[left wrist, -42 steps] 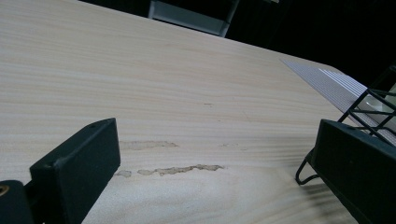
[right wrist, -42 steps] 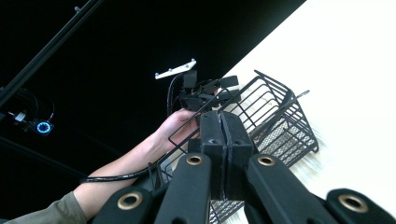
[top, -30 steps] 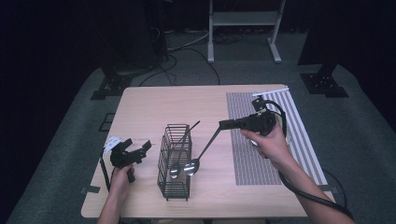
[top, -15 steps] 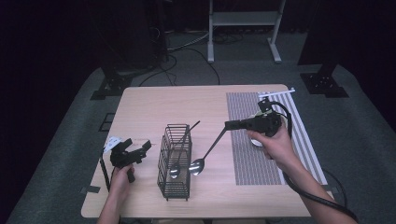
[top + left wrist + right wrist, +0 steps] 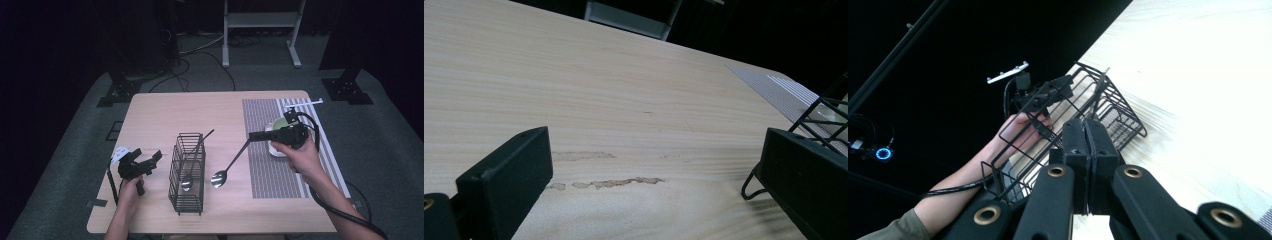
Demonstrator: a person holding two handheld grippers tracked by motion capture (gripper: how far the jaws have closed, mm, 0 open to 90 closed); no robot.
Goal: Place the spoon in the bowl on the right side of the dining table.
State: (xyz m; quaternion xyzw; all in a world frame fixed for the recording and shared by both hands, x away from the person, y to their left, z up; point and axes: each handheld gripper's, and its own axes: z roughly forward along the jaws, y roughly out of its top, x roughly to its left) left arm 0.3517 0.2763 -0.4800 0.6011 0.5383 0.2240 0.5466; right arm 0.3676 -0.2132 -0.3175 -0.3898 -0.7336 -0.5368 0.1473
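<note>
In the high view we see the right tongs (image 5: 253, 135) right of centre, pinching the handle end of a long spoon (image 5: 229, 165). The spoon slants down to the left, its bowl low over the table (image 5: 165, 112), just right of the black wire cutlery basket (image 5: 187, 175); we cannot tell whether the bowl touches the wood. In the right gripper view the same tongs (image 5: 1087, 131) show pressed together, their pads meeting on a thin edge, with the wire basket (image 5: 1083, 107) beyond them.

A second spoon (image 5: 194, 160) stands slanted inside the basket, its handle sticking out over the top rim towards the upper right. Behind the right hand (image 5: 300, 157) a white cup (image 5: 276, 127) sits on the striped grey placemat (image 5: 267, 165) at the right of the frame.

At the lower left the left tongs (image 5: 149, 162) hang near the table's edge, left of the basket and apart from it. In the left gripper view those tongs (image 5: 654, 165) stand spread wide over bare wood, nothing between them, with a corner of the basket (image 5: 824, 112) at the right edge.
</note>
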